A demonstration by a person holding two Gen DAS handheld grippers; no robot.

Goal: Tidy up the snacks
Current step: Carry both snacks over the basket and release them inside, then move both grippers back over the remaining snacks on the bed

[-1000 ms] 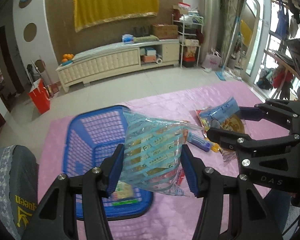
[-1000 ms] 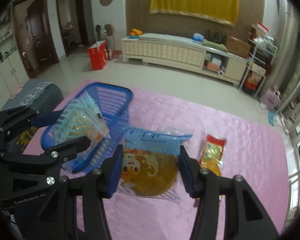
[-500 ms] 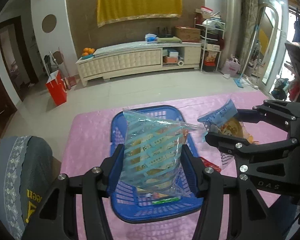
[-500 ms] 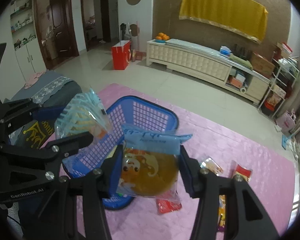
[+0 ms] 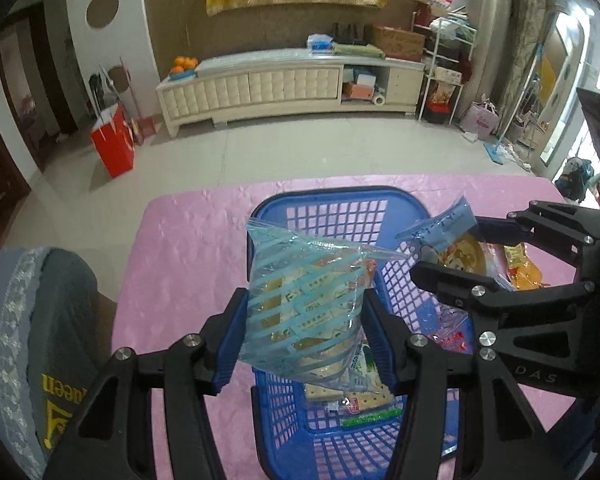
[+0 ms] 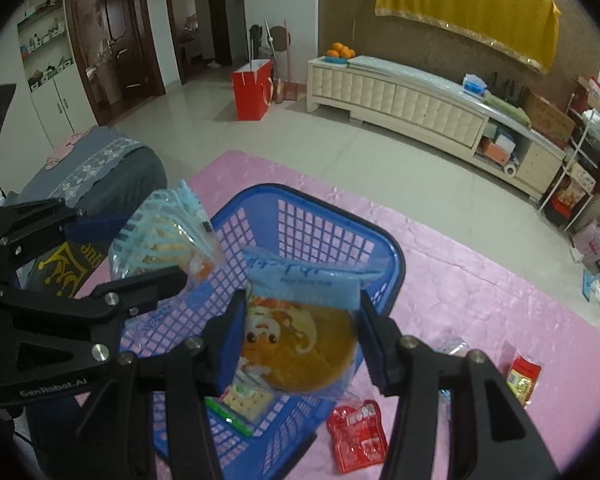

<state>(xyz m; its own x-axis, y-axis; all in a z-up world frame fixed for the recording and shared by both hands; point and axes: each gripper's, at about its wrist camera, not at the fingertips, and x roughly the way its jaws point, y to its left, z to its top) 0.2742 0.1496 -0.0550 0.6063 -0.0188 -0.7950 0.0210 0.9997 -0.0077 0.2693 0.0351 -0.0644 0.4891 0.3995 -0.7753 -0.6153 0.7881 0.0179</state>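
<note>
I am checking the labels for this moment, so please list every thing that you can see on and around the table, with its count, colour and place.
basket: 1, blue, on the pink cloth, under both grippers
pink cloth: 1, covers the table
striped bag: 1, clear with light blue stripes, held over the basket
cartoon cake pack: 1, blue top, brown cake, held over the basket
cracker pack: 1, green and white, inside the basket
red sachet: 1, on the cloth beside the basket
red and yellow pack: 1, on the cloth, far right
red paper bag: 1, on the floor
oranges: several, on the cream cabinet
left gripper: black, blue pads, holds the striped bag
right gripper: black, blue pads, holds the cake pack
</note>
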